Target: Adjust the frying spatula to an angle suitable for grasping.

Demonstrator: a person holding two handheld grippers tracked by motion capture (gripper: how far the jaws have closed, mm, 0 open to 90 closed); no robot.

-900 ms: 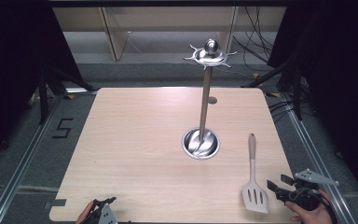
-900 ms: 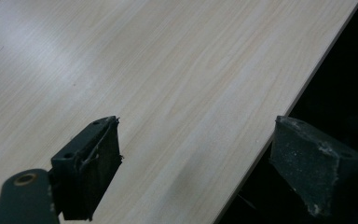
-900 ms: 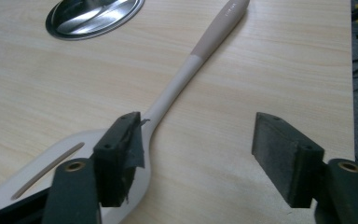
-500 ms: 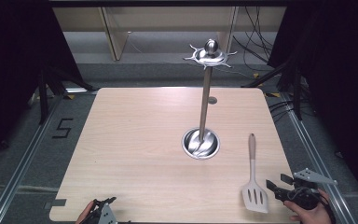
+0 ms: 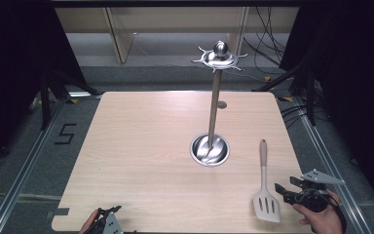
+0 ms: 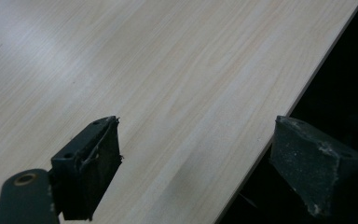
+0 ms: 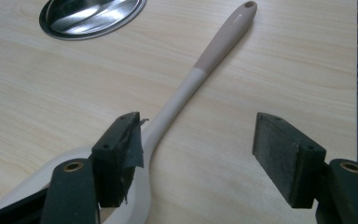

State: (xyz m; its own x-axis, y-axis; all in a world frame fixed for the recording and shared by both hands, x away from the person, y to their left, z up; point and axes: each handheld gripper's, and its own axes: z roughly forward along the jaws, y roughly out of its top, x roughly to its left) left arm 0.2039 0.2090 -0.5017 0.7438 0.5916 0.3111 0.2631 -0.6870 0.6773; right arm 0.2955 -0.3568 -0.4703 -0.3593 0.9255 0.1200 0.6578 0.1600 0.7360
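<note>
A slotted spatula (image 5: 263, 183) with a white head and a beige handle lies on the wooden table (image 5: 146, 146) at the front right, with its handle pointing away from me. My right gripper (image 5: 285, 188) sits just right of the spatula's head, open and touching nothing. In the right gripper view the open jaws (image 7: 198, 126) frame the spatula's neck (image 7: 191, 84), which runs closer to the left jaw. My left gripper (image 5: 104, 217) hovers at the table's front left edge. In its own view it (image 6: 196, 135) is open over bare wood.
A tall metal utensil stand (image 5: 214, 107) with a hooked crown rises from a round steel base (image 5: 209, 150) near the table's middle; the base (image 7: 91, 16) also appears in the right gripper view. Dark floor, rails and cables surround the table.
</note>
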